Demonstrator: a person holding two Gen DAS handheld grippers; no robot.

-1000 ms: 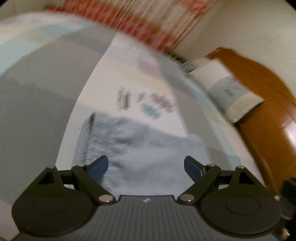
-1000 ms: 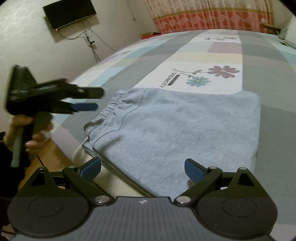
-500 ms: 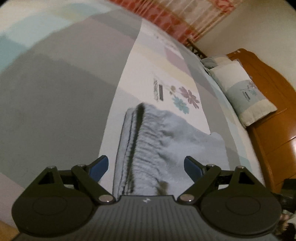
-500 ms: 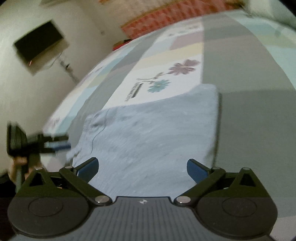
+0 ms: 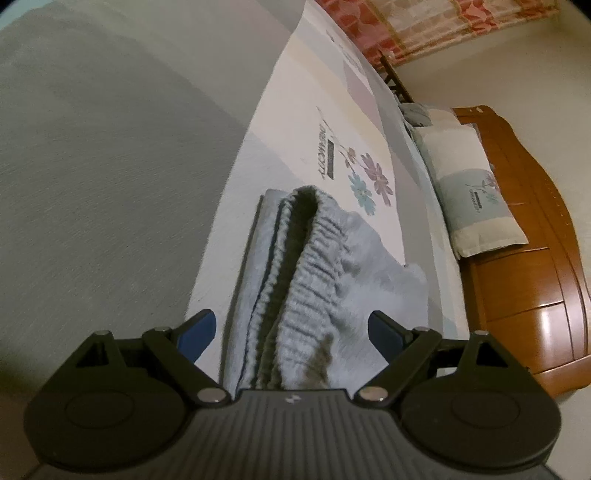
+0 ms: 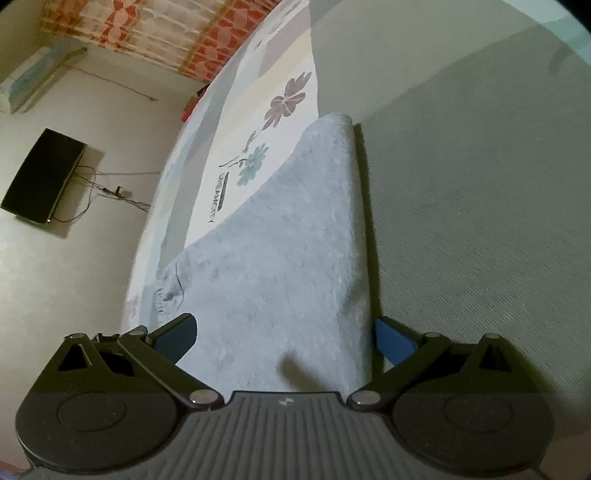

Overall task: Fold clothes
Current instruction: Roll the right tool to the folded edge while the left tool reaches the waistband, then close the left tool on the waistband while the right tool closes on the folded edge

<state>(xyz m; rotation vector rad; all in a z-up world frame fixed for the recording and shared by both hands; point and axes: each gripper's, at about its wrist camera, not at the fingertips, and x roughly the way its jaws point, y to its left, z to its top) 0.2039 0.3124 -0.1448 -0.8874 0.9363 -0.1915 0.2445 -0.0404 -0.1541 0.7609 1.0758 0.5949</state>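
- The left gripper has its jaws spread wide, straddling the waistband of the grey shorts.
- The right gripper has its jaws likewise released over the shorts' folded edge.
- The shorts lie on the bed; at 12 o'clock of them the sheet print reads "DREAMCITY".

Folded shorts lie on the bed, pillow behind.

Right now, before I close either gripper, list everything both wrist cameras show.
Folded garment: one, light blue-grey, on the bed, elastic waistband toward the left gripper.
Bedspread: one, grey and pastel patches with flower print, under the garment.
Pillow: one, white and pale blue, against the headboard.
Headboard: one, orange-brown wood.
Curtain: one, red and cream, far wall.
TV: one, black, wall-mounted.
Left gripper: open, at the waistband end.
Right gripper: open, at the opposite end.
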